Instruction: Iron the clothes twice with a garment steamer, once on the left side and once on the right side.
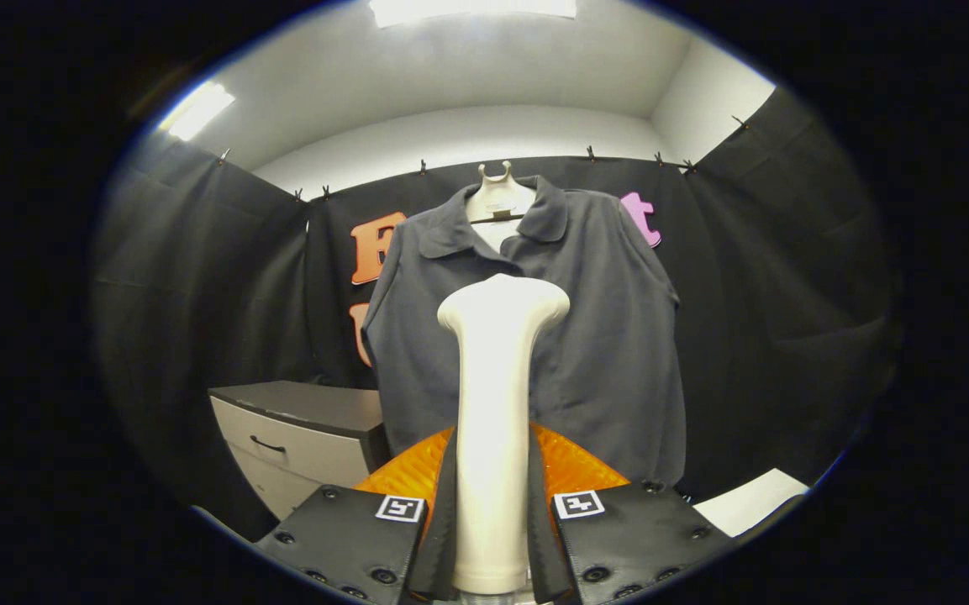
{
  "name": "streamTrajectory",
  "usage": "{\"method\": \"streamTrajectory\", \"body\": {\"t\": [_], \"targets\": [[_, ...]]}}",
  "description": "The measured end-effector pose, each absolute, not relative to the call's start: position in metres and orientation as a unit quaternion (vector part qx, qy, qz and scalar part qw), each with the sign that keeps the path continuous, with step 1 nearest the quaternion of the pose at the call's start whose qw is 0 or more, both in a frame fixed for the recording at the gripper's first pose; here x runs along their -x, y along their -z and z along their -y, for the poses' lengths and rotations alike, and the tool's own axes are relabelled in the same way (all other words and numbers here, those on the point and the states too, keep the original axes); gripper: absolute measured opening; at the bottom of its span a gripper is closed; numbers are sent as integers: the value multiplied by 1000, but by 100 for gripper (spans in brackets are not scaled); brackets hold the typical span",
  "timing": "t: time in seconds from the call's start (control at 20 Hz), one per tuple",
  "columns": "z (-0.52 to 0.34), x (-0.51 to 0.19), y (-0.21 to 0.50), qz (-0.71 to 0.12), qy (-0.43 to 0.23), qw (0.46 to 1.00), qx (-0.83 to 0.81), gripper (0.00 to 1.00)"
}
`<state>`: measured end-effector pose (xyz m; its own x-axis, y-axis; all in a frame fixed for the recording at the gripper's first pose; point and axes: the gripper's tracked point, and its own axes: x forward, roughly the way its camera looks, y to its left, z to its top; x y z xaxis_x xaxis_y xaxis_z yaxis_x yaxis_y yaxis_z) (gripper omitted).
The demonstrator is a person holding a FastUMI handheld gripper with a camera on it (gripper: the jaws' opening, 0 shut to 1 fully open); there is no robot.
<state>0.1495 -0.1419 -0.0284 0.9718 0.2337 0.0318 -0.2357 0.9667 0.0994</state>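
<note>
Garment steamer (494, 420) stands upright between our gripper (491, 525) fingers, both clamped against its cream handle, its head level with the chest of the dark polo shirt (610, 336) just beyond. We see the shirt hanging on a hanger (497, 195) against the booth wall, a drawer cabinet (303, 433) beside it

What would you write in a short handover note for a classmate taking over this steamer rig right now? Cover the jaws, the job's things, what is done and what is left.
Gripper: jaws shut on the garment steamer, held upright, head toward the shirt.
Shirt: dark, collared, on a hanger against the booth wall, beyond the steamer head; contact cannot be told.
Cabinet: low, beside the shirt.
Done: steamer picked up and centred on the shirt.
Left: judging by this pose, probably both passes, left side and right side; finished strokes cannot be told.
</note>
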Motion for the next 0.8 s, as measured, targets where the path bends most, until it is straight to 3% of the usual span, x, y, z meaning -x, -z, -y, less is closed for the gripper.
{"method": "streamTrajectory", "body": {"t": [0.35,0.8], "targets": [[199,-216,2,19,-71,996,-41,42],[204,-278,13,2,-66,996,-53,42]]}}
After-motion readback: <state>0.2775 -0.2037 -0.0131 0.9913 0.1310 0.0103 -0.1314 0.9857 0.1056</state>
